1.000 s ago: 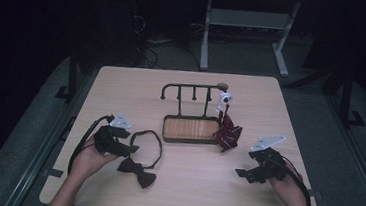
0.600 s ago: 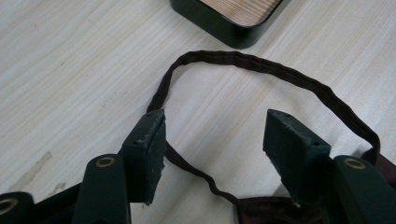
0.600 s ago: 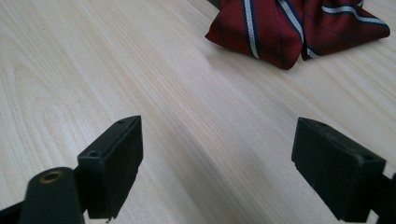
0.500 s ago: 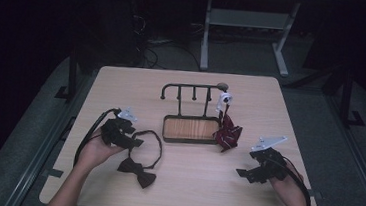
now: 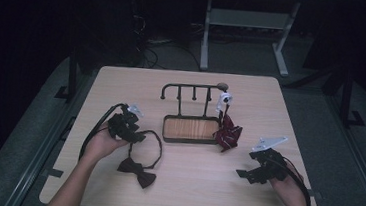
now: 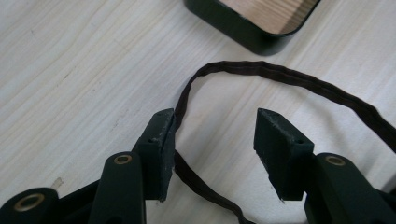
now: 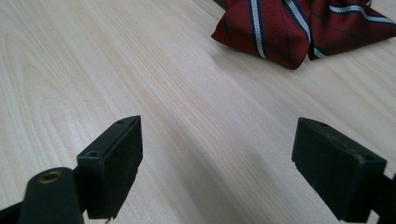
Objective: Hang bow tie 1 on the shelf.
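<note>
**Between the left jaws: the bow tie's strap**

Between the left gripper's [image 6: 215, 154] jaws on the worktop [image 5: 189, 184] lies the dark strap [image 6: 280, 79] of the bow tie [image 5: 137, 172]. In the left gripper view the jaws stand partly open, astride one side of the strap loop. The band runs up along the inner face of one jaw, touching or nearly touching it, then arcs away across the front of the other jaw toward the stand's wooden tray [image 6: 261, 14]. Nothing is gripped yet. Closing here would likely pinch the strap against that one jaw, so I judge the left hand [image 5: 98, 143] is the one placed to lift it. The bow itself lies nearer the person, just beside that hand.

The right gripper [image 7: 217, 163] rests well apart, jaws wide open over bare wood, holding nothing. Ahead of it the striped red tie [image 7: 289, 28] lies bunched by the stand [image 5: 194, 91].
</note>
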A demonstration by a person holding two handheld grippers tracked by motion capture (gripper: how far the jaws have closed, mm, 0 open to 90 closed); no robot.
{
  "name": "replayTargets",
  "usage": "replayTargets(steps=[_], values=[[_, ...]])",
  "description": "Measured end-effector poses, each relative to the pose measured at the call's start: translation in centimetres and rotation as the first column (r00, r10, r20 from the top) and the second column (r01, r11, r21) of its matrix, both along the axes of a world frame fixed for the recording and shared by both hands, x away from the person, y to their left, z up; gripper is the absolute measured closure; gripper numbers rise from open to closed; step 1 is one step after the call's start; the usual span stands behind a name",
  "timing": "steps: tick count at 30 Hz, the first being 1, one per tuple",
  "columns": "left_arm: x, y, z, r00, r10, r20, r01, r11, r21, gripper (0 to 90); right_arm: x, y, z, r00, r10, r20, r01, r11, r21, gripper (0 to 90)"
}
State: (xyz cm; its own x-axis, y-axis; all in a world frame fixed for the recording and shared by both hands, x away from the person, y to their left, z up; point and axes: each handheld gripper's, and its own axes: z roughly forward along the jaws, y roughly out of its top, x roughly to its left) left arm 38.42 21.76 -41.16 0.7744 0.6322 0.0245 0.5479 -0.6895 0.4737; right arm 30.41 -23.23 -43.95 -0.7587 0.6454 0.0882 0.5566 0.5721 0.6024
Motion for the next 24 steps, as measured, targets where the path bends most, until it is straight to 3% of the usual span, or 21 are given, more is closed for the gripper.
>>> replayTargets(steps=[16,24], values=[[0.9,0.1,-0.6,1.0,0.007,-0.001,-0.007,0.9995,0.029,48.0,0.0,0.0,-0.1,0.9995,-0.029,0.012,0.03,0.999,-0.012,15.7],[1.6,-0.1,-1.0,0.9999,0.017,-0.002,-0.016,0.9987,0.049,54.1,0.0,-0.1,-0.2,0.9995,-0.03,0.006,0.03,1.0,-0.003,15.7]])
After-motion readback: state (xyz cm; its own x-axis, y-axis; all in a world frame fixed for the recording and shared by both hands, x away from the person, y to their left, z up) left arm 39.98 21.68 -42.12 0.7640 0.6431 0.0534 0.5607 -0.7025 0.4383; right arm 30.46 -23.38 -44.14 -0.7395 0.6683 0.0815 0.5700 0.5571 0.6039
